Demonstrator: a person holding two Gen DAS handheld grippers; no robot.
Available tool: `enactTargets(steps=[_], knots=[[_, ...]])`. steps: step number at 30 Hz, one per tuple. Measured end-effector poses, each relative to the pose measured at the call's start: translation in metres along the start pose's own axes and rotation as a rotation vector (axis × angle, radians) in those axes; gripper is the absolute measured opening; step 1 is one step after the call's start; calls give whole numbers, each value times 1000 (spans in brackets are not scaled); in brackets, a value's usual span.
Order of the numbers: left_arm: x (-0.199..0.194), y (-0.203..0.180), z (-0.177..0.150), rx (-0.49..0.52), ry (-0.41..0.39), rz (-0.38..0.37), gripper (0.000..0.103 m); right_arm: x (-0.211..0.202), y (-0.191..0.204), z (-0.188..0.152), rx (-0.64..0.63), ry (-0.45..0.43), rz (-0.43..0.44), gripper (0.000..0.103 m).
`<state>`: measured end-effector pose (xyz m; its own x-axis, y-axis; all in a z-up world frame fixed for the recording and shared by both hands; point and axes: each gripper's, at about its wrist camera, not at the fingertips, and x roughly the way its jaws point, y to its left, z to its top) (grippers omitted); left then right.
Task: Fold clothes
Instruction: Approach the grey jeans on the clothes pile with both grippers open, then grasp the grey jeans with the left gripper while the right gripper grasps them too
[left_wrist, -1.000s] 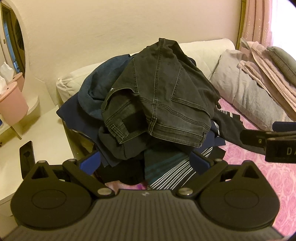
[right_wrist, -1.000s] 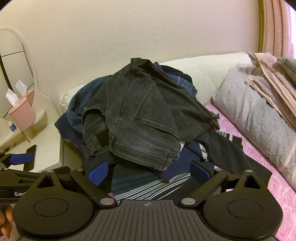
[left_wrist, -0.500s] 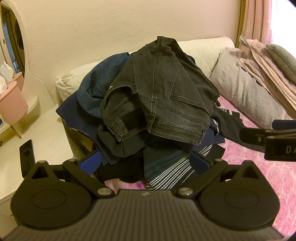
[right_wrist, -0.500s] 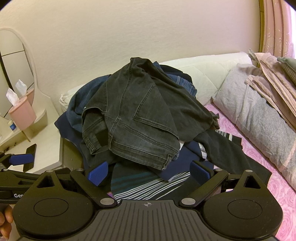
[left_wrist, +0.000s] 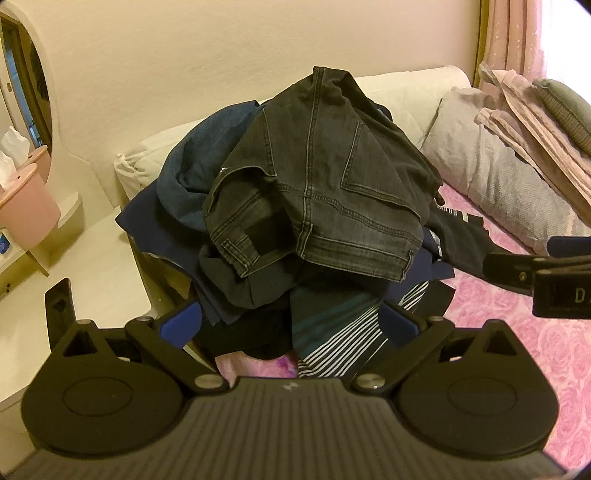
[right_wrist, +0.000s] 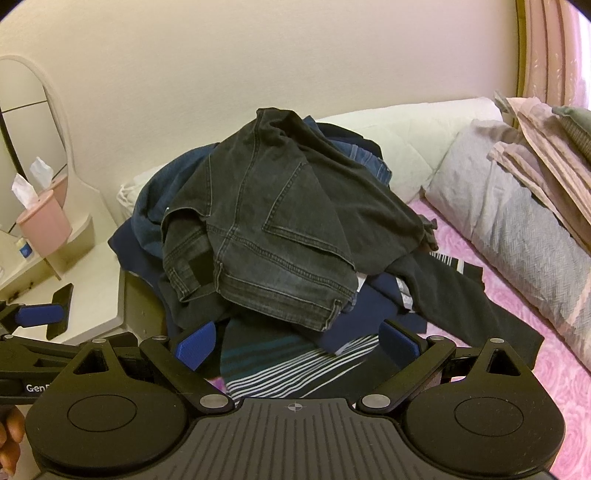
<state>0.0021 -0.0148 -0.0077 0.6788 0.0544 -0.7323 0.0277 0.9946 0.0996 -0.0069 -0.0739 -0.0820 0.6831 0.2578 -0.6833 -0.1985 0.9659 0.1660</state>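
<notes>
Pink floral bedding (left_wrist: 517, 354) carries our heaped clothes (left_wrist: 258, 280) mid-frame, black jeans (left_wrist: 325, 192) topmost. Left gripper (left_wrist: 291, 325) and right gripper (right_wrist: 297, 341) both gape empty. Snagging the jeans' hem could topple the heap.

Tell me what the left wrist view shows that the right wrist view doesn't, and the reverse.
Left only: the right hand-held gripper entering from the right edge. Right only: the left hand-held gripper at the left edge, and fingertips in the bottom left corner. Both: the black jeans topping the clothes pile, the grey pillow, the pink bin, with each view's own jaws open.
</notes>
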Motion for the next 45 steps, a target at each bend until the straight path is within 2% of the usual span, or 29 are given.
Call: enactTargets(steps=[14, 17, 22, 26, 32, 36, 39, 45], knots=[[-13, -8, -4, 25, -11, 53, 101, -5, -30, -7, -4, -21, 59, 97], [-18, -6, -3, 56, -30, 72, 101, -6, -39, -7, 8, -39, 79, 97], [-8, 6, 6, 137, -62, 96, 101, 19, -39, 4, -16, -28, 69, 97], [19, 24, 21, 214, -86, 68, 101, 39, -38, 14, -35, -20, 61, 97], [89, 51, 46, 364, -134, 24, 101, 70, -37, 28, -63, -3, 46, 97], [142, 67, 62, 452, -146, 10, 100, 116, -30, 49, -101, 38, 16, 97], [181, 78, 70, 503, -123, 5, 95, 153, -30, 63, -136, 64, 3, 97], [226, 83, 63, 573, -93, -27, 93, 225, -30, 87, -238, 106, -42, 97]])
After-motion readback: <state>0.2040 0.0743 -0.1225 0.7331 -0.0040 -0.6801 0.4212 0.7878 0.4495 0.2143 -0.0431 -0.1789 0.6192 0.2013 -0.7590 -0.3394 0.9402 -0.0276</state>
